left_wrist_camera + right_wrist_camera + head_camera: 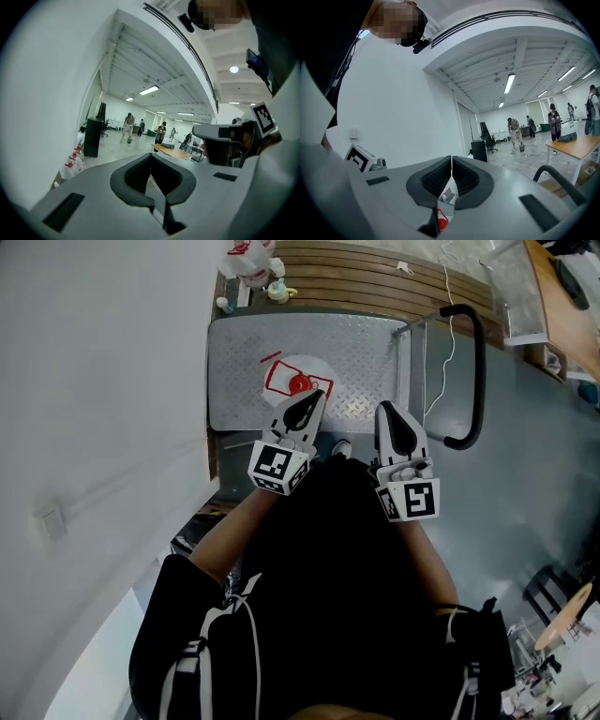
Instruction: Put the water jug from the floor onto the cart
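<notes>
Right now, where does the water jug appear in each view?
Head view: water jug on the cart, upper centre.
Left gripper view: not in it.
Right gripper view: only its red cap, bottom centre.
Shared landmark: black cart handle, in the head and right gripper views.

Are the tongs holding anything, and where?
Nothing is held. Left tongs and right tongs are shut and empty; the water jug sits on the cart.

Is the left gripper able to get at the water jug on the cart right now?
Probably yes: nothing lies between the left gripper and the water jug on the cart, though its jaws are shut.
</notes>
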